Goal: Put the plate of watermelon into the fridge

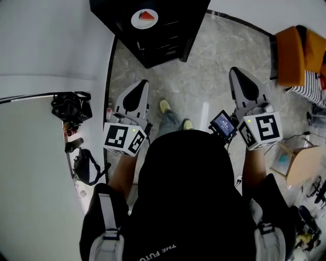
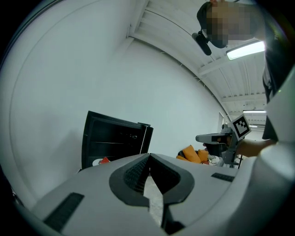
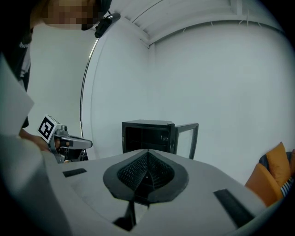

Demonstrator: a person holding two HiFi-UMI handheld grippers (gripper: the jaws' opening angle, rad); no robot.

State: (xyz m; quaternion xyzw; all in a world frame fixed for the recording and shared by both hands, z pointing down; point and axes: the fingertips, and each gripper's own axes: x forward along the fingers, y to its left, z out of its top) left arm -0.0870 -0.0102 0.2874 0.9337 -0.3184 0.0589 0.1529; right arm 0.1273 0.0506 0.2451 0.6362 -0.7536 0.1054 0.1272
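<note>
A white plate with a red watermelon slice (image 1: 144,18) lies in the dark open front of the black fridge (image 1: 173,15). In the left gripper view the plate (image 2: 102,161) shows low at the left of the fridge (image 2: 115,138), half hidden behind my jaws. The glass door (image 3: 186,138) stands open to the right. My left gripper (image 1: 142,84) (image 2: 148,156) and right gripper (image 1: 235,71) (image 3: 147,153) are held at waist height, well short of the fridge. Both are shut and hold nothing.
Black bags (image 1: 71,107) lie by the white wall on my left. An orange sofa (image 1: 293,56) and a cardboard box (image 1: 298,163) are on my right. The person's shoes (image 1: 164,106) stand on the grey marble floor (image 1: 214,66) in front of the fridge.
</note>
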